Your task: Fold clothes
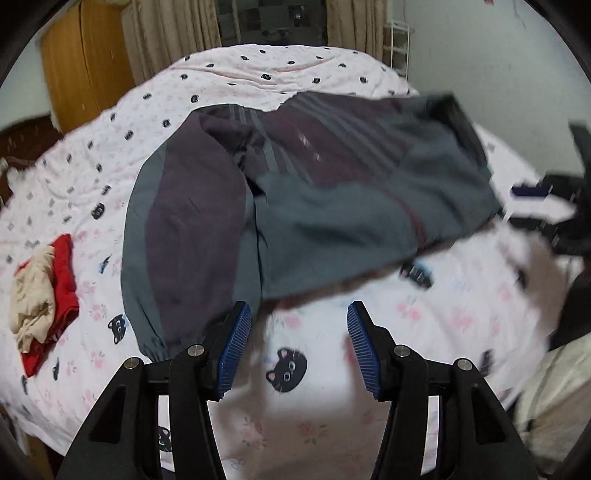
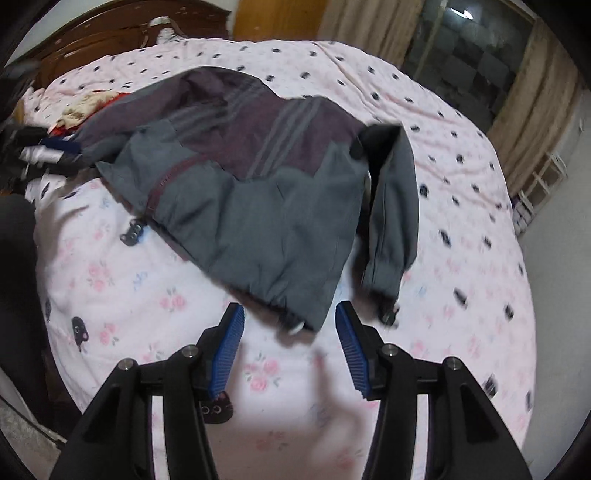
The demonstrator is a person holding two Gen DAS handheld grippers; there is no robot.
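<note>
A grey and maroon jacket [image 1: 332, 206] [image 2: 266, 221] lies spread on the pink cat-print bed sheet [image 1: 295, 74] [image 2: 147, 295]; its near edge is blurred. One sleeve [image 1: 192, 240] runs down toward my left gripper [image 1: 299, 308], which is open with only sheet between its blue pads. My right gripper [image 2: 290, 308] is open too. The jacket's hem corner [image 2: 295, 321] lies just beyond its tips, and the pads do not press on it. The other sleeve [image 2: 391, 221] hangs at the right. The right gripper [image 1: 535, 195] shows blurred at the right edge of the left wrist view.
A pile of red and beige clothes [image 1: 44, 288] [image 2: 85, 107] lies on the bed to the jacket's left. A wooden wardrobe [image 1: 85, 62], curtains [image 1: 173, 29] and a dark headboard [image 2: 110, 40] stand behind the bed. A white rack [image 2: 539, 184] stands by the wall.
</note>
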